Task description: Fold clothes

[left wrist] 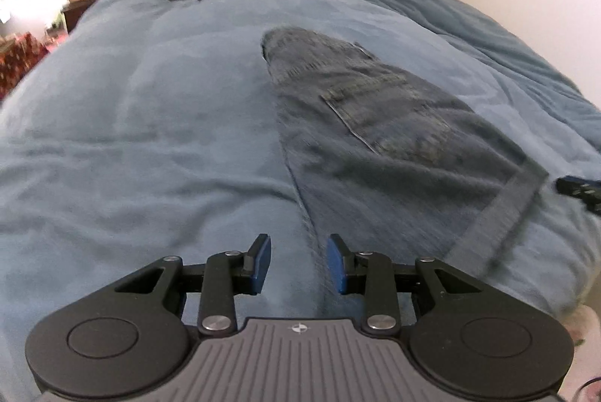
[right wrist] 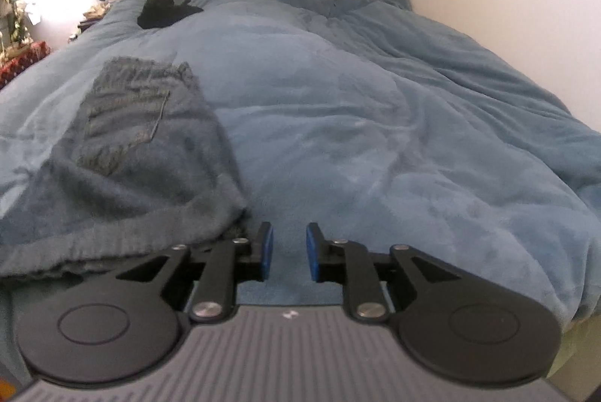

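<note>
Blue blanket [right wrist: 375, 124] under empty, parted right gripper [right wrist: 289, 253]

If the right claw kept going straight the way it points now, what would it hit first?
Most likely the blue blanket. The right claw is open and empty, aimed down at bare blanket just right of the folded jeans. Nothing else shows in that line, though blur makes depth uncertain.

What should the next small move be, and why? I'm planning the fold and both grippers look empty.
Probably move the right gripper a little left and close on the jeans' near edge. Its jaws stand apart over bare blanket just beside that hem. The left gripper, also open and empty, sits at the jeans' other side edge.
</note>
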Demonstrator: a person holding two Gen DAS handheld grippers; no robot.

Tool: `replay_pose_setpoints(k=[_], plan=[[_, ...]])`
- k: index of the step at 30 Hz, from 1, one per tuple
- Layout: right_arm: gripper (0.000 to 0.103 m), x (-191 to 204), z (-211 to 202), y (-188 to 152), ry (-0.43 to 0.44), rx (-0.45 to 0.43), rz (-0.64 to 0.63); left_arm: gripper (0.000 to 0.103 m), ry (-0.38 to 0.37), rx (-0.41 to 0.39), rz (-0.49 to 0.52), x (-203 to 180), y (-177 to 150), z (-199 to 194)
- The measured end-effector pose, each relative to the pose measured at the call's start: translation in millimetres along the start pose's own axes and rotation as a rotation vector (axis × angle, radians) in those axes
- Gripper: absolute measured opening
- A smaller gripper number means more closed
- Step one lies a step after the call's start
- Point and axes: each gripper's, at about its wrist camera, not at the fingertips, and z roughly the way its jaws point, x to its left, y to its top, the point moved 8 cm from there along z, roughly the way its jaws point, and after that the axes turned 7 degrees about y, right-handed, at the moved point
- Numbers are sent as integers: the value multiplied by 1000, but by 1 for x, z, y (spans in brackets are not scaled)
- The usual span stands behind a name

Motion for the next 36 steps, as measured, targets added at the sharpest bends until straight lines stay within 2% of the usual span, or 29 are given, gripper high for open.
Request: replay_pose_setpoints(k=[5,8,14,18,22,25,29,34,36], plan=[[19,1,5,41,42,-10,-56,31,35,-36,40,15,40,21],[19,7,25,77,106,7,-92,30,-12,-28,39,19,69,40],[19,43,89,145,229,63,-195,26,-63,1,1,20,132,95],[18,77,143,180,303,110,-221,25,-55,18,-25,14,159,134],[17,101,191,195,341,152,-225,26,-5,25,7,9,161,165],[16,114,219,196,361,191,-236,31,15,24,29,12,151,176],[17,121,241,191,367,228,-252,32,22,-8,59,11,142,180],[21,119,266,190,375,269,-194,32,34,-32,83,11,135,185],[16,120,270,188,375,288,-182,32,20,-22,59,14,136,184]])
